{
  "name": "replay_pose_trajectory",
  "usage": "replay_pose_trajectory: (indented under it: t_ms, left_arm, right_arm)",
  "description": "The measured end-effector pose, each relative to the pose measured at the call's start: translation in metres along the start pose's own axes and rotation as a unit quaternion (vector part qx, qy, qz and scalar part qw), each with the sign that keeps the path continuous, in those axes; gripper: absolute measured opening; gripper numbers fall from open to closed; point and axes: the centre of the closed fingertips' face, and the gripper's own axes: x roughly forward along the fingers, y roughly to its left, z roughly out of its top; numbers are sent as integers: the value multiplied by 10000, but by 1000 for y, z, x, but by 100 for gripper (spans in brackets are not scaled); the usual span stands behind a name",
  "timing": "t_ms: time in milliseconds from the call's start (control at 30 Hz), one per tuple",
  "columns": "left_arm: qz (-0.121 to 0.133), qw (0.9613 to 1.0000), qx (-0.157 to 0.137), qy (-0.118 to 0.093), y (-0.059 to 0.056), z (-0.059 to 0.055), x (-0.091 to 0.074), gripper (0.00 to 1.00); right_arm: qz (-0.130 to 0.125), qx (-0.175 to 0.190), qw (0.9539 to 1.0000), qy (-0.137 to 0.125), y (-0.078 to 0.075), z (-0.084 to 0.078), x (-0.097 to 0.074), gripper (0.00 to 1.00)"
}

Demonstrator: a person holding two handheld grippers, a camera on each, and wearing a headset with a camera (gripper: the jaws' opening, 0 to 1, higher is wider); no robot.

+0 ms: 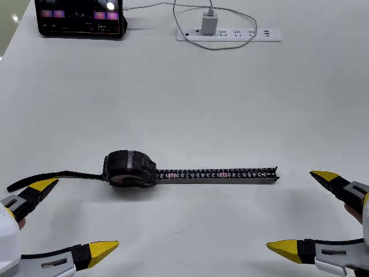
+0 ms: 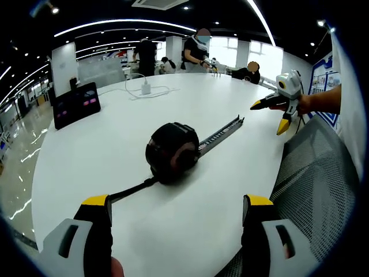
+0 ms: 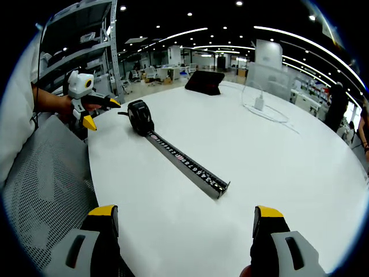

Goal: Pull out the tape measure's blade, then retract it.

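At the near edge of the white table [image 1: 184,98], the left gripper [image 1: 83,214] hung with its yellow-tipped jaws spread wide and nothing between them. The right gripper [image 1: 290,209] faced it from the other side, its jaws equally wide apart and also holding nothing. Each was held by a hand at the table's rim, just off the surface as seen from the opposite gripper view.

Between the two lay the tape measure [image 1: 130,169], a black case resting on its side, nearer the left gripper than the right. Its black strap [image 1: 52,176] trailed left across the table and ended close to the left gripper's farther jaw, without touching it. The blade [image 1: 219,175] was pulled out and lay flat, running straight toward the right gripper. Its hooked end stopped near that gripper's farther jaw but clear of it.

Farther back on the table stood a dark tablet [image 1: 81,17] with a lit screen, and a white power strip [image 1: 230,34] with a charger [image 1: 209,26] and a looped cable [image 1: 190,11]. Grey mesh [image 2: 314,173] sat beside the table's edge. Beyond it was a large hall with strip lights overhead, metal shelves [image 3: 81,34] and people [image 2: 196,49] standing at the far side.
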Motion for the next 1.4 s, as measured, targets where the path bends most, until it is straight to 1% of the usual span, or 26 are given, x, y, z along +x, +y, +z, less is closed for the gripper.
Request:
replay_pose_trajectory:
  t_ms: [300, 600, 767, 1200, 1400]
  left_arm:
    - [17, 10000, -14, -21, 1, 2, -1, 91]
    - [8, 10000, -39, -9, -3, 1, -2, 91]
    - [2, 10000, -65, -25, -4, 2, -2, 91]
    - [-21, 9999, -105, -79, -3, 4, -1, 91]
    - [-28, 9999, -89, -68, -3, 4, -1, 91]
  right_arm:
    - [-2, -14, 10000, -7, 2, 2, 0, 97]
    - [10, 33, 10000, -35, 4, 3, -1, 97]
    - [25, 30, 10000, -36, 6, 3, -1, 97]
    - [10, 44, 10000, -48, 6, 3, -2, 97]
    - [20, 28, 10000, -42, 7, 4, -2, 97]
